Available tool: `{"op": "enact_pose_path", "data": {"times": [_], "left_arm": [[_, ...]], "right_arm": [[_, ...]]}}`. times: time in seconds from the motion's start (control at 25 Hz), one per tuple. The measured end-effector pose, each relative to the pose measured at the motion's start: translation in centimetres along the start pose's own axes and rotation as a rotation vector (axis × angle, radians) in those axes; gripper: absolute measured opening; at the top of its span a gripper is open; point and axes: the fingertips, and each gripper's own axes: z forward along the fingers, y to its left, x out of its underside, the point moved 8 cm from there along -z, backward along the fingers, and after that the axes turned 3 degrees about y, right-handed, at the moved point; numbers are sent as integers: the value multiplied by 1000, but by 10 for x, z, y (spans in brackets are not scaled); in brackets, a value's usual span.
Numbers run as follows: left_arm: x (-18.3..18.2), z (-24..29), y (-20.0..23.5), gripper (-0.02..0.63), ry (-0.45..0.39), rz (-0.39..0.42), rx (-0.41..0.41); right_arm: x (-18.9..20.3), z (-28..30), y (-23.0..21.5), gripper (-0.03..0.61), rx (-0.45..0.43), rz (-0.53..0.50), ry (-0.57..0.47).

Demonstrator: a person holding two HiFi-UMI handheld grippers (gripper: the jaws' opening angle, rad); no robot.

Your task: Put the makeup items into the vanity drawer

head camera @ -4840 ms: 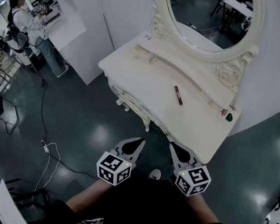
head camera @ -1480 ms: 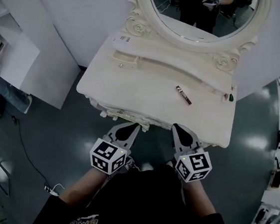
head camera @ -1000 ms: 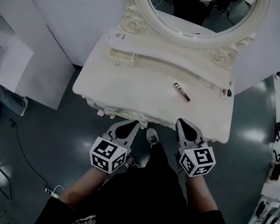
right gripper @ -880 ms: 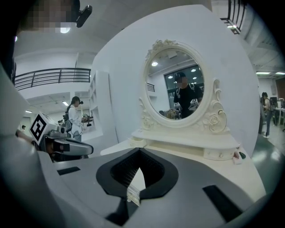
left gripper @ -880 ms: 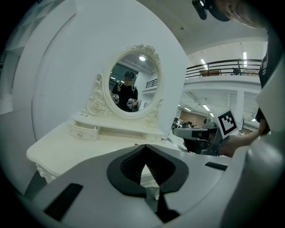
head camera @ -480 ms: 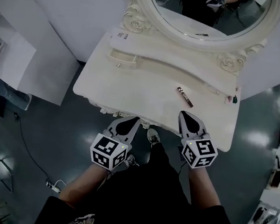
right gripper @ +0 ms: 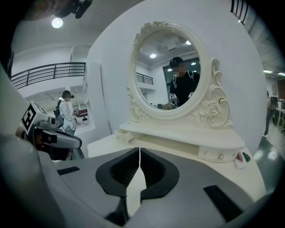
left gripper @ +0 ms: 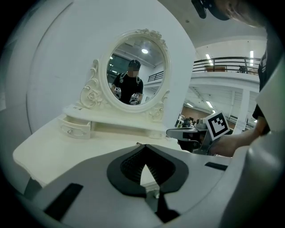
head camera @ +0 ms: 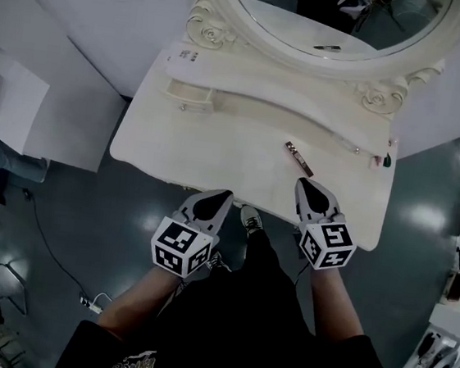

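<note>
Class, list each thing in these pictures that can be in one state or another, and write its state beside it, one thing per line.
Left tongs: shut, empty.
Right tongs: shut, empty.
Left drawer: pulled partway out.
Right drawer: pushed in.
Makeup stick: lying flat on the vanity top, not yet in a drawer.

Glossy dark floor (head camera: 72, 194), white wall (head camera: 92, 15)
</note>
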Motion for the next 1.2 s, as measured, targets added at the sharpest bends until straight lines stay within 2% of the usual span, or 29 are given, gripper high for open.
{"op": "enact_pose_path", "data": {"times": [0.32,0.36,0.44,0.56,1.2], "left_arm": [[1,27,-2,8,32,-8,13],[1,29,-2,8,36,-9,14],[1,34,-3,8,42,-12,12],[2,40,-4,8,52,-18,7],[7,60,6,8,70,-55,-38]], "right_arm": [[12,12,-28,31,15,-8,36],[13,14,-32,38,17,-12,45],[17,19,-38,99,15,-15,63],[23,26,-49,106,13,-19,89],[55,94,-87,158,-26,-173,322]]}}
